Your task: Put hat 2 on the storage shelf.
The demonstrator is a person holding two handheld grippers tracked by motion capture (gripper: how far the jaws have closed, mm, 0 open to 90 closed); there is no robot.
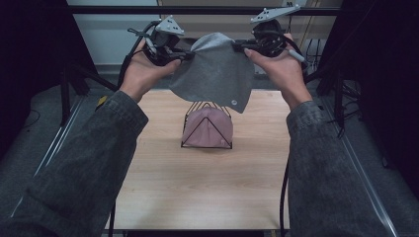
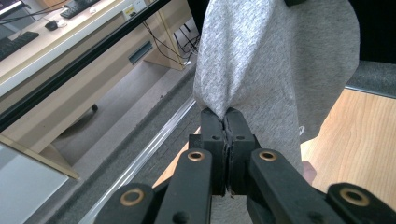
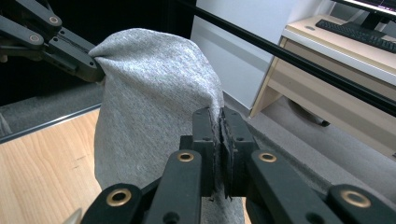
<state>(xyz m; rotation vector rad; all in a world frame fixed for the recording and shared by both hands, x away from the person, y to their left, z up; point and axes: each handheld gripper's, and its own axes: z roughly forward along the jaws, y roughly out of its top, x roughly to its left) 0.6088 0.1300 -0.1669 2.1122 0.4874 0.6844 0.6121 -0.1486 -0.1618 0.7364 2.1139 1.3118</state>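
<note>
A grey knit cloth (image 1: 216, 69) hangs in the air above the far half of the wooden table (image 1: 197, 182), stretched between both grippers. My left gripper (image 1: 185, 55) is shut on its left upper edge, seen close up with the cloth (image 2: 261, 60) rising from the pinched jaws of the left gripper (image 2: 225, 114). My right gripper (image 1: 238, 47) is shut on the right upper edge; the cloth (image 3: 149, 98) drapes left of the right gripper (image 3: 219, 114). A small round tag (image 1: 233, 102) sits near the cloth's lower hem.
Below the cloth stands a black wire rack (image 1: 206, 129) with a pink folded cloth (image 1: 207, 126) draped over it. A black horizontal bar (image 1: 207, 10) crosses behind the grippers. Desks with keyboards (image 3: 359, 32) lie beyond the table, and grey floor surrounds it.
</note>
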